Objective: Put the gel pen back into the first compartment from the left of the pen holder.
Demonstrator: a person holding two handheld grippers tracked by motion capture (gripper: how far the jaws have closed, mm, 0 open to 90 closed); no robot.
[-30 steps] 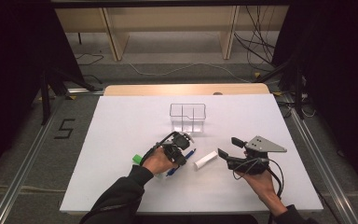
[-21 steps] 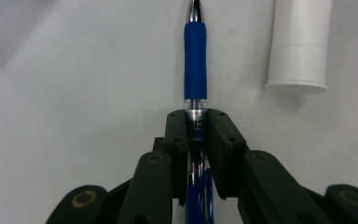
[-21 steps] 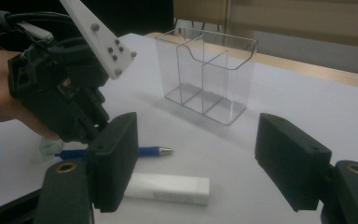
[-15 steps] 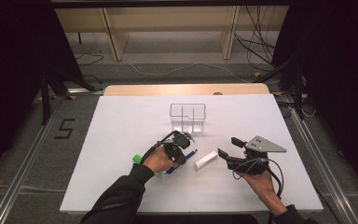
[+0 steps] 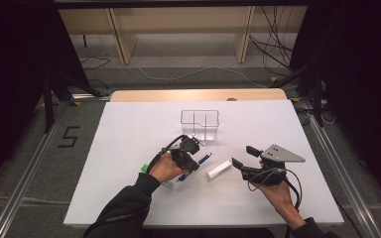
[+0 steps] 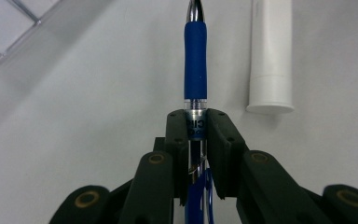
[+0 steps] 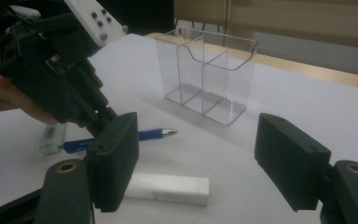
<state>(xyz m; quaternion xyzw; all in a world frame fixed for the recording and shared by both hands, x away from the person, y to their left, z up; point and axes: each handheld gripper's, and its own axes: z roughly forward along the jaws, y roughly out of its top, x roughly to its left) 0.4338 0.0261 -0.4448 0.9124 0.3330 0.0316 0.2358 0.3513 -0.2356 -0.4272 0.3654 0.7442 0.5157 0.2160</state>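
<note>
A blue pen (image 6: 195,60) with a silver tip lies on the white table, and my left gripper (image 6: 196,126) is shut on its barrel. From above, the left gripper (image 5: 191,159) sits mid-table with the pen (image 5: 204,158) poking out to the right. A white tube (image 5: 219,169) lies just right of the pen, seen beside it in the left gripper view as the tube (image 6: 270,51). My right gripper (image 5: 243,155) hovers open, right of the tube, with nothing between its jaws. In the right gripper view, the right gripper (image 7: 196,126) faces the tube (image 7: 168,188) and the pen (image 7: 154,134).
A clear divided container (image 5: 200,124) stands behind the pen, also the container (image 7: 205,70) ahead of the right gripper. A small green-and-white item (image 5: 144,168) lies by the left hand. The white table top (image 5: 129,129) has a wooden strip along its far edge.
</note>
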